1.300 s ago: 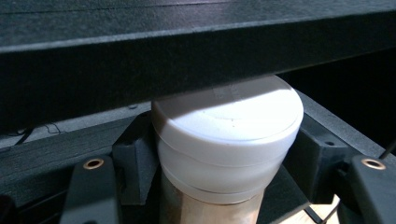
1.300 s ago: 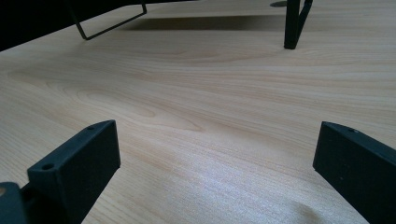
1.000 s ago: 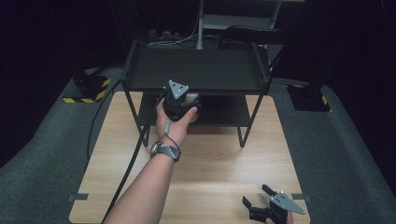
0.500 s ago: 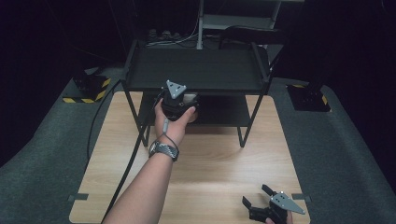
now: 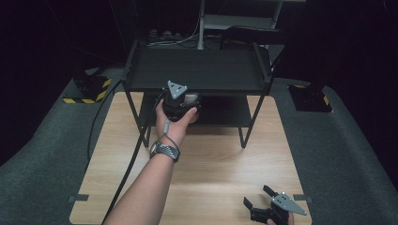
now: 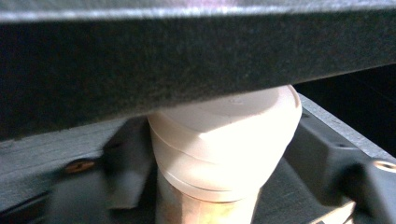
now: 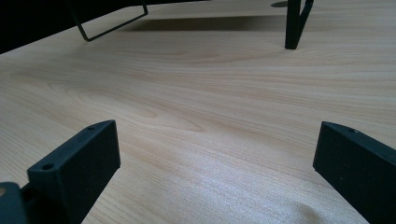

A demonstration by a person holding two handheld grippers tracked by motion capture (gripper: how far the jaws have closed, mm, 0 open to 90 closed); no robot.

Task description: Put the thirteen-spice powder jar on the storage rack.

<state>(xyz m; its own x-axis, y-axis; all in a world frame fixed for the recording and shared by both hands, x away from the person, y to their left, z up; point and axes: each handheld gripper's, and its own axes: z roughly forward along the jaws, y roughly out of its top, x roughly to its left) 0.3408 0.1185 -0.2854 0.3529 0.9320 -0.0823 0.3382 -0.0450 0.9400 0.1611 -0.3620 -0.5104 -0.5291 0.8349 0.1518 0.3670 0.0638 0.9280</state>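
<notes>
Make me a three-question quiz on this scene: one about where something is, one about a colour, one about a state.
1. Where is the cup?
A. On the rack's lower shelf
B. On top of the rack
C. On the floor

2. What colour is the rack?
A. White
B. Black
C. Yellow

3. How are the right gripper's jaws?
A. Shut on the cup
B. Shut on a cable
C. Open, nothing between them

Answers:
1 A: the left gripper view shows the cup standing on a dark shelf, with the top shelf just above it.
2 B: the high view shows black shelves and legs.
3 C: the right gripper view shows the jaws wide apart with bare wood between them.
</notes>
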